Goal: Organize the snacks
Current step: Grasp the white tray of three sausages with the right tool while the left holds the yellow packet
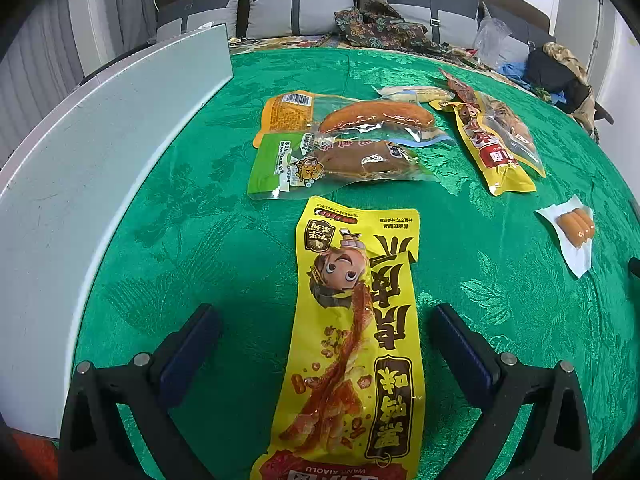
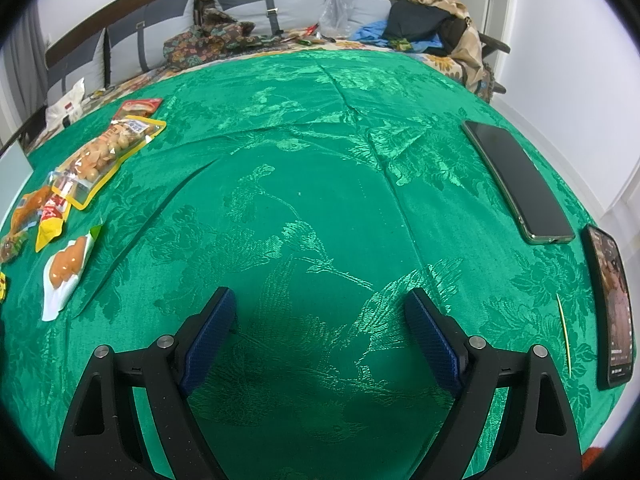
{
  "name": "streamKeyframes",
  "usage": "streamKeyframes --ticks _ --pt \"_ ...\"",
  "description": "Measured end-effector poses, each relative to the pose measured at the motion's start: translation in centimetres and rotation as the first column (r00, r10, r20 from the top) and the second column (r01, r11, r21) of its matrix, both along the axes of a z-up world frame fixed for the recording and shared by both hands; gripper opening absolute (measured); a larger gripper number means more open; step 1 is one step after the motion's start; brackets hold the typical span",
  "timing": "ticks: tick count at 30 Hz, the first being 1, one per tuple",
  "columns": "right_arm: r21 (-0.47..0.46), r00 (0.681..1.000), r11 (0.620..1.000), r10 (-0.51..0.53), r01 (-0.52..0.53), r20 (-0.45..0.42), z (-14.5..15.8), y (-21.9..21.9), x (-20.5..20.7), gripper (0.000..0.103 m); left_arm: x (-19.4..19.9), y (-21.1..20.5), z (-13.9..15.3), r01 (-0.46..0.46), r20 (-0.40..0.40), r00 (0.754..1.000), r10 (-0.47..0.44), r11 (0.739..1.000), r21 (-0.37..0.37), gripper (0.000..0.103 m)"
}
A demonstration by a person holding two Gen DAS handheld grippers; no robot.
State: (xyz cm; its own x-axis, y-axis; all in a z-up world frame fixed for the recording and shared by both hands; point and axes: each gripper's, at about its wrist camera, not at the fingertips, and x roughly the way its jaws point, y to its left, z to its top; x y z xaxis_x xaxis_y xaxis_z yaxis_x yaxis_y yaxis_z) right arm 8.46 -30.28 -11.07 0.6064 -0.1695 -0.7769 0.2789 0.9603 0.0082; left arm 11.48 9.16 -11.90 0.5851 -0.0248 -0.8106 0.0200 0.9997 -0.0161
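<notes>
A long yellow snack packet (image 1: 352, 340) lies flat on the green tablecloth (image 1: 192, 240), between the fingers of my open left gripper (image 1: 324, 320), untouched. Beyond it lie a green-ended packet (image 1: 332, 164), an orange-ended packet (image 1: 348, 116), a yellow packet of round snacks (image 1: 496, 140) and a small clear pack of sausages (image 1: 572, 228). My right gripper (image 2: 320, 312) is open and empty over bare cloth (image 2: 320, 200); the sausage pack (image 2: 68, 272) and the round-snack packet (image 2: 104, 156) lie far to its left.
A white box wall (image 1: 100, 152) stands along the table's left edge. Two phones (image 2: 516, 180) (image 2: 612, 304) and a thin yellow stick (image 2: 564, 332) lie at the right edge. A sofa with cushions and clothes (image 2: 432, 20) is behind the table.
</notes>
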Motion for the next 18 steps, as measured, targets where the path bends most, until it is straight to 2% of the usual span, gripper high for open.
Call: streamKeyframes --ticks 1,2,4,5,7,9,12,14,17,18 --pt "0.010 1.000 1.000 -0.018 0.018 -0.008 0.1 0.3 -0.1 0.089 0.0 0.0 0.0 0.000 0.000 1.000 0.000 1.000 0.000 0.103" --pt "0.060 1.000 0.998 -0.003 0.004 -0.005 0.5 0.8 -0.2 0.089 0.0 0.0 0.0 0.000 0.000 1.000 0.000 1.000 0.000 0.103" --pt "0.183 0.996 0.979 0.083 -0.089 0.036 1.5 2.8 -0.4 0.088 0.0 0.0 0.0 0.001 0.001 1.000 -0.001 1.000 0.000 0.103" --pt "0.201 0.985 0.964 0.162 -0.171 0.059 2.2 5.1 -0.2 0.088 0.0 0.0 0.0 0.002 0.001 1.000 -0.002 1.000 -0.001 0.103" --pt "0.164 0.960 0.946 0.275 -0.281 0.059 2.8 8.7 0.7 0.087 -0.1 0.0 0.1 0.006 0.003 1.000 -0.006 1.000 -0.003 0.103" --pt "0.136 0.939 0.929 0.343 -0.343 0.028 2.8 12.2 2.7 0.088 -0.1 0.0 0.1 0.011 0.004 1.000 -0.011 1.000 -0.003 0.103" --pt "0.125 0.930 0.927 0.363 -0.355 -0.053 2.0 14.9 6.1 0.088 -0.2 -0.1 0.0 0.019 0.007 1.000 -0.019 1.000 -0.004 0.103" --pt "0.119 0.912 0.914 0.399 -0.388 -0.093 1.4 16.4 7.5 0.088 -0.2 -0.2 0.0 0.020 0.008 1.000 -0.020 1.000 -0.004 0.103" --pt "0.065 0.882 0.899 0.437 -0.432 -0.175 0.3 18.0 8.1 0.089 -0.2 -0.2 0.0 0.020 0.008 1.000 -0.020 1.000 -0.004 0.103" --pt "0.027 0.877 0.892 0.450 -0.452 -0.167 0.3 18.5 7.9 0.089 -0.2 -0.2 0.0 0.020 0.008 1.000 -0.020 1.000 -0.004 0.103"
